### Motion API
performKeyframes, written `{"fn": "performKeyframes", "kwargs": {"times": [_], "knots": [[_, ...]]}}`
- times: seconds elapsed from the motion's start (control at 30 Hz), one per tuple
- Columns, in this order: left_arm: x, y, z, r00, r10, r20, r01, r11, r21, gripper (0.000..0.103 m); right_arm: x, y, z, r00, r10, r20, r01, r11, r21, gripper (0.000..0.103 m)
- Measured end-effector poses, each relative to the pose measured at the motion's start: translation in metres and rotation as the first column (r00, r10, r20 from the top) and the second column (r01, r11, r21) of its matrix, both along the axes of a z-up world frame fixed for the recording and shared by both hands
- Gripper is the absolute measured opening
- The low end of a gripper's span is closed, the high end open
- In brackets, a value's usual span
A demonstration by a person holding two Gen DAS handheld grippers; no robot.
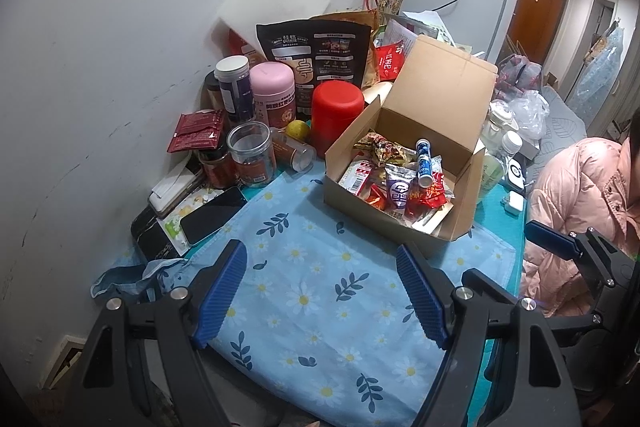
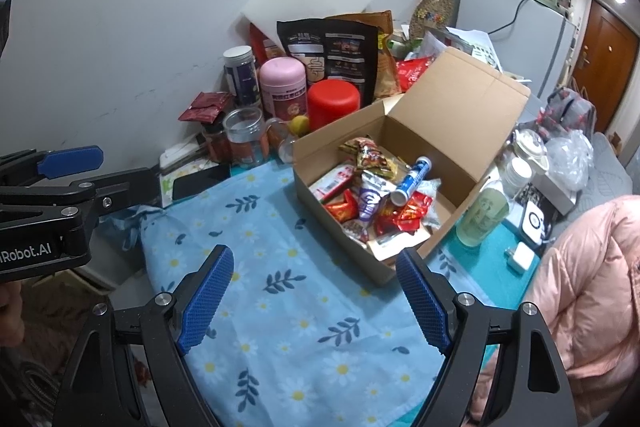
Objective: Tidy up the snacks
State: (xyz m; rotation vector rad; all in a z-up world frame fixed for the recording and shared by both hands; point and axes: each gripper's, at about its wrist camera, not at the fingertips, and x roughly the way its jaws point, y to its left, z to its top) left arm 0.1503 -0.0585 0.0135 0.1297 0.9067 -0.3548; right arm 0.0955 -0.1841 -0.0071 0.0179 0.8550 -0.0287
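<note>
Your left gripper (image 1: 320, 295) and right gripper (image 2: 314, 297) gape empty; ahead, the snack box (image 2: 340, 195); "Robot.AI" marks the left.

Open, empty right claw (image 2: 314, 297) above floral cloth (image 2: 304, 311), near snack-filled cardboard box (image 2: 332, 195).

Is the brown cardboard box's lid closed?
No, the brown cardboard box stands with its lid flap raised, showing snack packets and a blue-and-white tube inside.
</note>
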Motion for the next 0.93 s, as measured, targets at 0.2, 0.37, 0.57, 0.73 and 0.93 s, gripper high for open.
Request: {"fn": "performKeyframes", "kwargs": {"times": [0.2, 0.37, 0.57, 0.73, 0.93], "knots": [[0.0, -0.001, 0.0, 1.0, 0.002, 0.0, -0.002, 1.0, 0.0, 0.077, 0.001, -0.001, 0.0, 1.0, 0.002, -0.001, -0.002, 1.0, 0.0, 0.084], [0.002, -0.001, -0.003, 1.0, 0.003, -0.003, -0.003, 1.0, 0.004, 0.077, 0.001, -0.002, -0.002, 1.0, -0.005, -0.004, 0.005, 1.0, 0.0, 0.084], [0.004, 0.0, -0.005, 1.0, 0.0, -0.004, 0.0, 1.0, 0.004, 0.077, 0.0, -0.002, -0.006, 1.0, -0.017, -0.01, 0.017, 1.0, 0.005, 0.084], [0.007, 0.0, -0.01, 1.0, -0.012, -0.008, 0.012, 1.0, -0.001, 0.077, 0.001, -0.002, -0.007, 1.0, -0.025, -0.017, 0.025, 1.0, 0.008, 0.084], [0.007, -0.001, -0.016, 0.999, -0.036, -0.01, 0.036, 0.999, -0.022, 0.077, 0.002, -0.004, -0.01, 0.998, -0.052, -0.026, 0.052, 0.998, 0.019, 0.084]]}}
